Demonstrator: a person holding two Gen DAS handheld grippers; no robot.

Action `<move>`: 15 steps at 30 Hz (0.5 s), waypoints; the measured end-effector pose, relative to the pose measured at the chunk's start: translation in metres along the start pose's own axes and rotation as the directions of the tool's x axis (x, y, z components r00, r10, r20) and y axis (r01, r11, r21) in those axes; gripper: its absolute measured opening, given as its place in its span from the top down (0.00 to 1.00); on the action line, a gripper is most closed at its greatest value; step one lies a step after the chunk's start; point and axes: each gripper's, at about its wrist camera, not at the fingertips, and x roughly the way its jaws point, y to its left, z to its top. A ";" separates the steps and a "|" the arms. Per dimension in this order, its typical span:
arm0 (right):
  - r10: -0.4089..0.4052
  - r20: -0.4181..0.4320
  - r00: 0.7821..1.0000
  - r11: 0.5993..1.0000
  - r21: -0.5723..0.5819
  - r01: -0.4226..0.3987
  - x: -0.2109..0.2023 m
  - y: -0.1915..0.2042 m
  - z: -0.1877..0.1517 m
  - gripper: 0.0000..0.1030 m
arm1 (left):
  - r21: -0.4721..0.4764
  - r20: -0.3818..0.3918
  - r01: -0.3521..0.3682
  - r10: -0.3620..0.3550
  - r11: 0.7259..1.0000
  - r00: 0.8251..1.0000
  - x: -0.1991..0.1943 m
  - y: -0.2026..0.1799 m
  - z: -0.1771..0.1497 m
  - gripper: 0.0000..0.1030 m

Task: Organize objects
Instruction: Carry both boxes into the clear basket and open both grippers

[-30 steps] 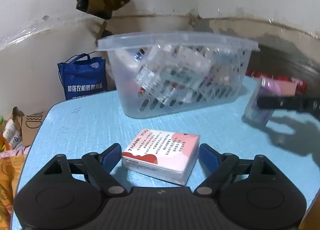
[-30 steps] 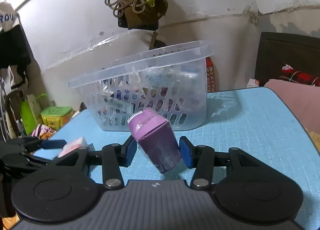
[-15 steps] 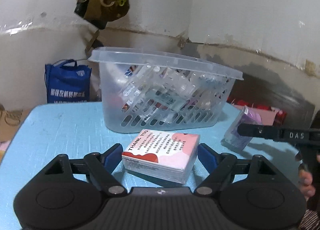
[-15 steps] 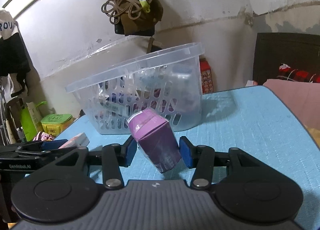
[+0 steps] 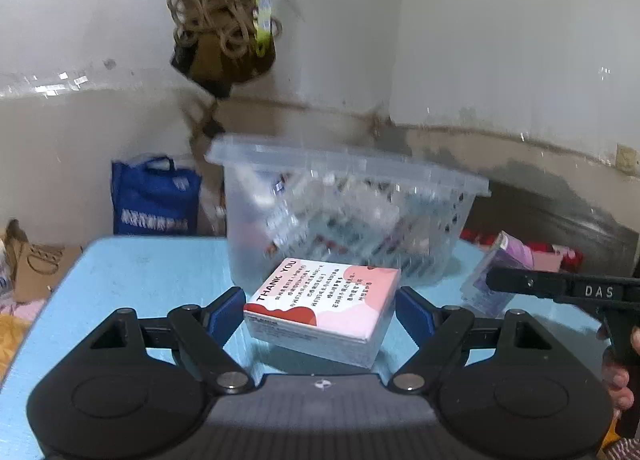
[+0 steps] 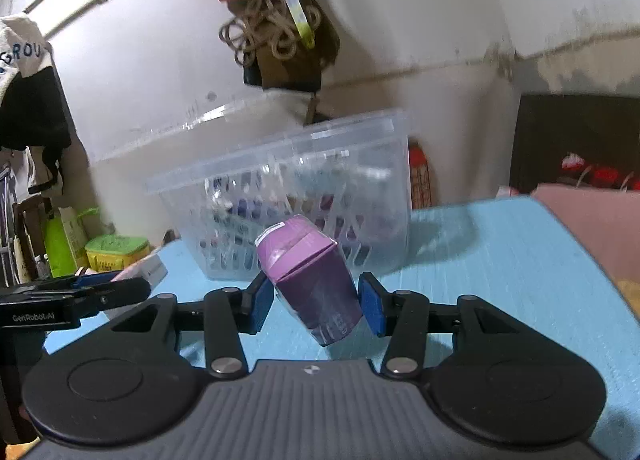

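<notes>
My left gripper point(image 5: 320, 310) is shut on a pink and white "THANK YOU" box point(image 5: 326, 300) and holds it above the blue table point(image 5: 140, 272), in front of the clear plastic basket point(image 5: 344, 220). My right gripper point(image 6: 316, 300) is shut on a tilted purple carton point(image 6: 310, 280), also held above the table in front of the basket point(image 6: 288, 200). The carton point(image 5: 500, 268) and the right gripper's finger show at the right of the left wrist view. The basket holds several small packets.
A blue shopping bag point(image 5: 154, 200) stands beyond the table's far left edge. A rope bundle and bag point(image 5: 228, 20) hang on the wall above the basket. A green tub point(image 6: 116, 254) and dark furniture point(image 6: 576, 140) stand beyond the table.
Both grippers have risen with their boxes and tilted upward; the basket sits lower in both views. Neither grip has changed.
</notes>
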 end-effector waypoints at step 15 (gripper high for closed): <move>0.004 0.059 0.998 0.995 -0.104 0.002 0.054 0.023 0.160 0.49 | -0.086 -0.050 0.042 -0.047 0.995 0.998 0.093 0.001 0.174 0.17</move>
